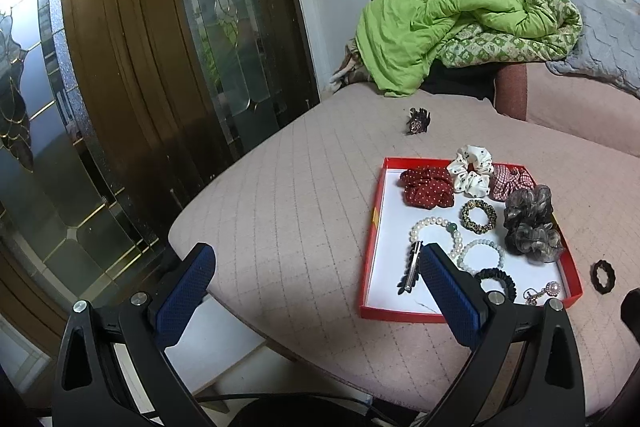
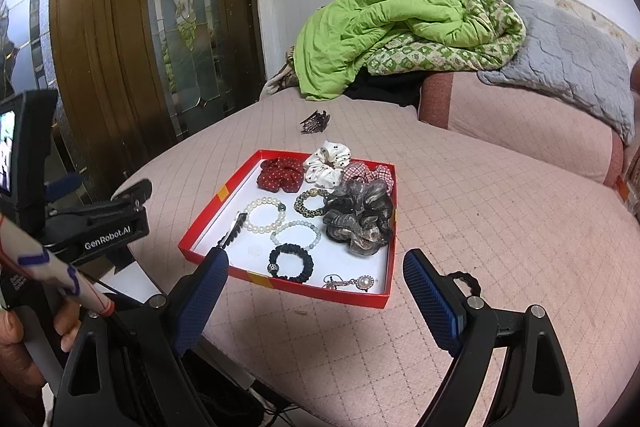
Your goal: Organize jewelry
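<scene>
A red tray with a white floor [image 1: 374, 227] [image 2: 224, 193] lies on the pink quilted bed. It holds scrunchies, bead bracelets, a hair clip and a pearl brooch. A dark claw clip [image 1: 418, 121] [image 2: 315, 123] lies on the bed beyond the tray. A small black hair tie [image 1: 603, 275] [image 2: 466, 281] lies on the bed just right of the tray. My left gripper [image 1: 316, 267] is open and empty, left of the tray. My right gripper [image 2: 316, 267] is open and empty, above the tray's near edge.
A green quilt [image 1: 440, 23] and a grey blanket [image 2: 568, 67] are piled at the back of the bed. A wooden door with glass panels [image 1: 160, 47] stands to the left. The left gripper's body [image 2: 100, 227] shows in the right wrist view.
</scene>
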Demonstrator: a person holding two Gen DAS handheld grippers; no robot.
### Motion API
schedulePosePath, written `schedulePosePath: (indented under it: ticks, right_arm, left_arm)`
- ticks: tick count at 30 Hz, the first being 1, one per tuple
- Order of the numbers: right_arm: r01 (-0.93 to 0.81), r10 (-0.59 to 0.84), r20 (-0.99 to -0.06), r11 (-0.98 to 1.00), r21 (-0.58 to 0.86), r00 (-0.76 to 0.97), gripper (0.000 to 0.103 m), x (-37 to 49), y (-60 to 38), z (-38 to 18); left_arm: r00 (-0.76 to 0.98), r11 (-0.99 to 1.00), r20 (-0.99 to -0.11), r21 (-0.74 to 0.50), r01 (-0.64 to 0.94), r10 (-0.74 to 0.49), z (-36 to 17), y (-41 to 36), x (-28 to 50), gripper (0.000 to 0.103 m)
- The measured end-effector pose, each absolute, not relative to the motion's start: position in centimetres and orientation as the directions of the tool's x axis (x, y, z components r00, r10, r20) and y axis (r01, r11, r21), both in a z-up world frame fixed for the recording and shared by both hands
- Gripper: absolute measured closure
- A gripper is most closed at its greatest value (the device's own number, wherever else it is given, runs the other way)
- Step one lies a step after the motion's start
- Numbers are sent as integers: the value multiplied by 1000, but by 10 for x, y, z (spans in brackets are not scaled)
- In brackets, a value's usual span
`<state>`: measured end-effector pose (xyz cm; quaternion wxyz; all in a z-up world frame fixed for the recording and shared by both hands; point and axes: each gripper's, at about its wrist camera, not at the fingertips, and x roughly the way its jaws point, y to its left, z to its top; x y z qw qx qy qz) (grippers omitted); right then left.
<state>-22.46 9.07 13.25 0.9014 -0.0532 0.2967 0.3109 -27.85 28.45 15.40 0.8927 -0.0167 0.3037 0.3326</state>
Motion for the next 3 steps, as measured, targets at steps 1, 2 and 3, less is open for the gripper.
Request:
schedulePosePath:
  ticks: [1,2,3]
  right_arm:
    - [-584,527,-567,806,97,633,11,-223,87,132]
    - [-579,525,-565,809,100,637,11,-222,83,132]
    - [-567,517,-561,818,102,646,11,-220,76,132]
  left_arm:
    - [601,784,-553,169,-598,577,155,283,-278,1]
    - [611,794,-553,168,-585,567,156,280,-277,1]
    - [624,808,-552,172,-563,553,156,275,-274,1]
